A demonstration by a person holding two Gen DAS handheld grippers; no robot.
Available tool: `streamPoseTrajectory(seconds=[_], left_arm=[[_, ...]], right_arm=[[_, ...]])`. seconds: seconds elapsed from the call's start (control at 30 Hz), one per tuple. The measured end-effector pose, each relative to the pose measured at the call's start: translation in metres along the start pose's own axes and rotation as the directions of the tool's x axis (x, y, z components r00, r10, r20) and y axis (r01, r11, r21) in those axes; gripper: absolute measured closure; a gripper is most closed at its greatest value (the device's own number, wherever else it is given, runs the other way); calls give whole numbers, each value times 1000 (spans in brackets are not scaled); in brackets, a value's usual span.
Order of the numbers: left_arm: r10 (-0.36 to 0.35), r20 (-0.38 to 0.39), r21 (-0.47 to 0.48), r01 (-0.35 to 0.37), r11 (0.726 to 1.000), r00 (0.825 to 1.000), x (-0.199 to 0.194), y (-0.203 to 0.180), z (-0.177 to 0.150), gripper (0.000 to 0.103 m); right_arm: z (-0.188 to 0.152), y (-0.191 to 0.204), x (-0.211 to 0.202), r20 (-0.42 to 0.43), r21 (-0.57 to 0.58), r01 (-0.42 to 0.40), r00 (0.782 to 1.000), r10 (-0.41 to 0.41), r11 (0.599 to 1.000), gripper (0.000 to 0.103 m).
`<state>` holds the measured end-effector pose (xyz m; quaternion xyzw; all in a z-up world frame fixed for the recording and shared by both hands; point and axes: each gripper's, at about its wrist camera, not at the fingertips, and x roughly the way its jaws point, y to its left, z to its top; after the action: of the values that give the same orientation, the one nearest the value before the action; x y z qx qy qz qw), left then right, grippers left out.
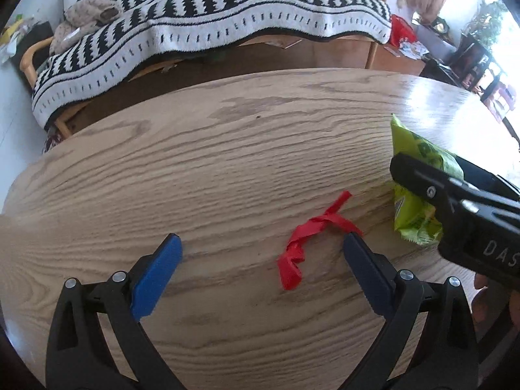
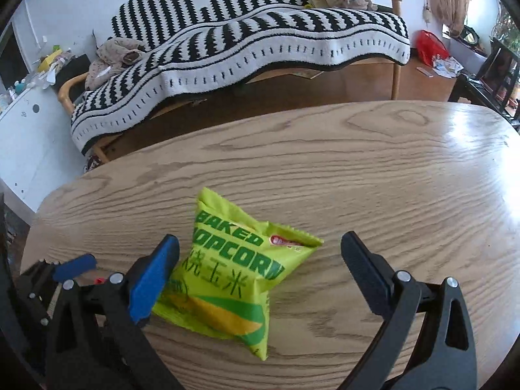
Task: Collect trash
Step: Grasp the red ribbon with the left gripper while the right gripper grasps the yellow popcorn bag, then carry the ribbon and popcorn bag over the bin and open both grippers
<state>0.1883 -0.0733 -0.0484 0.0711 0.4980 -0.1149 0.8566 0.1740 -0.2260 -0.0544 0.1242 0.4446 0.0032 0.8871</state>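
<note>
A crumpled red wrapper strip [image 1: 304, 243] lies on the wooden table [image 1: 211, 162], between the fingers of my left gripper [image 1: 262, 243], nearer the right finger. The left gripper is open and empty. A green popcorn bag [image 2: 232, 279] lies on the table [image 2: 390, 195] between the fingers of my right gripper [image 2: 260, 243], close to the left pad [image 2: 152, 279]. The right gripper is open. In the left wrist view the bag [image 1: 412, 169] shows at the right, partly hidden behind the right gripper [image 1: 455, 201].
A bench with a black-and-white striped blanket [image 1: 211, 22] stands beyond the table's far edge. A red bag [image 2: 430, 47] and papers lie on the floor at the far right. A white cabinet [image 2: 26, 136] with clutter stands at the left.
</note>
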Motion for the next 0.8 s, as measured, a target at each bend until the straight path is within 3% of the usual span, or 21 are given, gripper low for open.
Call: streamPoseTrajectory(seconds=[0.2,0.27,0.33,0.37,0.43,0.47,0.5,0.8], left_arm=[[-12,12,19,12,1000,1000,2,-3,3,6],[-19,15,39,18,999,1000,1,-5,2,7],[-25,14,50,25,998,1000,1,-8,1,7],[-27,18,50,26,998,999,1,-10,0,9],[-27,47,60,24,998,999,-4,-13,-1,34],[-18,63,71,13,997,998,-9,-17,0,78],[-4,51,79,0,997,999,-10,-20,2,91],[-7,29,54,6,999,1000,-39,-30,-16,91]], right_arm=[[-6,1,-1,0,-18,-4,1000,4,1000,9],[-7,2,-2,6,-22,-14,1000,14,1000,19],[-7,4,-3,8,-38,-22,1000,22,999,38],[-8,3,-4,13,-40,-29,999,29,999,38],[-9,2,-5,20,-44,-41,999,42,998,49],[-9,-1,-6,23,-38,-45,999,46,998,51],[-9,-2,-7,23,-31,-51,998,52,998,53],[-9,-2,-56,65,-39,-95,993,98,995,54]])
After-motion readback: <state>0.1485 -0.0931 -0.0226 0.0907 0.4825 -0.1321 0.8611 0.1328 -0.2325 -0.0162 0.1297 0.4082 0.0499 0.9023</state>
